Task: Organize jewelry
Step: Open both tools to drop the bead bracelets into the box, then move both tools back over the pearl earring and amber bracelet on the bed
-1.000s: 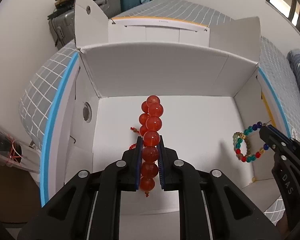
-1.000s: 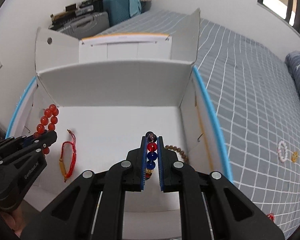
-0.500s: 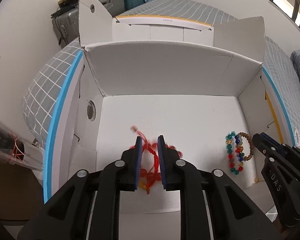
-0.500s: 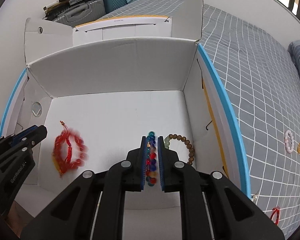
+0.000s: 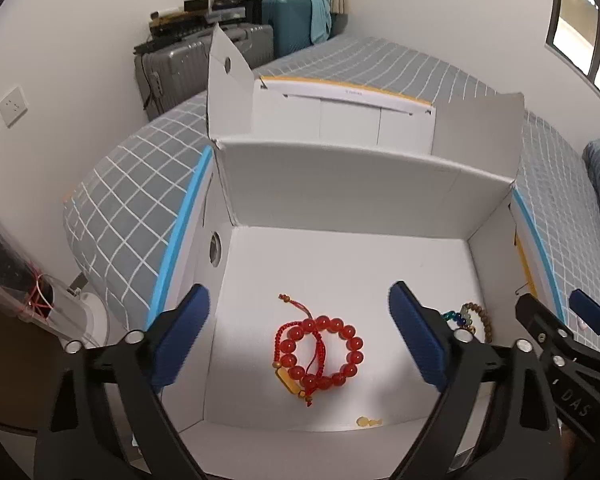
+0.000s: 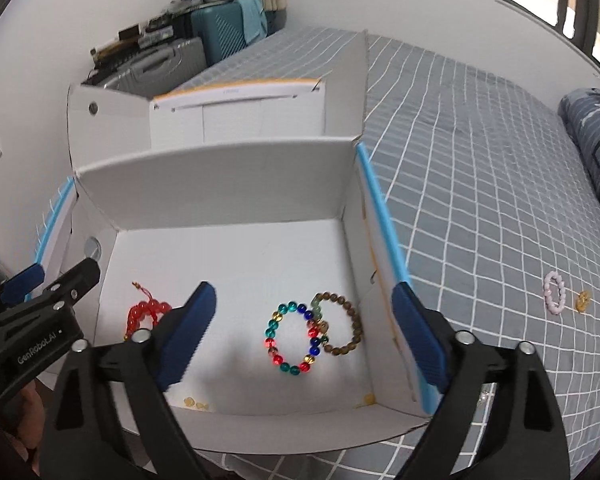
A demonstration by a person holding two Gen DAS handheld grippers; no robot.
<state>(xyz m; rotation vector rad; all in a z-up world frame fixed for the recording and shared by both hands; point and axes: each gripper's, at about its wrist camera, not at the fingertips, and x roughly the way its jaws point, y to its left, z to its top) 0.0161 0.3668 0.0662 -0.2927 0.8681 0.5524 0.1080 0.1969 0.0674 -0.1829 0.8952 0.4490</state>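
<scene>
Left gripper (image 5: pixel 296 336): jaws spread wide, nothing in them, hanging over the near-left part of the box
Right gripper (image 6: pixel 304 336): wide apart too, empty, over the near-right part of the box
Box (image 5: pixel 352 184): white cardboard box sitting on the bed (image 6: pixel 480 152), flaps standing up at the far side, blue strips along its left and right top edges
Box, left side: red bead bracelet (image 5: pixel 328 350) flat on the floor with a red cord bracelet (image 5: pixel 300 336) tangled across it
Box, right side: multicolour bead bracelet (image 6: pixel 292 338) lying flat, touching and slightly overlapping a brown bead bracelet (image 6: pixel 344 330) just to its right
Box, near wall: small yellow bits (image 5: pixel 368 422) on the floor, too tiny to say what they are
On the bed: pink ring-shaped bracelet (image 6: pixel 555 293) and a small gold piece (image 6: pixel 582 300) to the right, well apart from the box
Hard to see: in the left wrist view the multicolour and brown bracelets are mostly behind the right finger; in the right wrist view the red ones are half behind the left finger
Open room: far half of the box floor is bare white between the walls
</scene>
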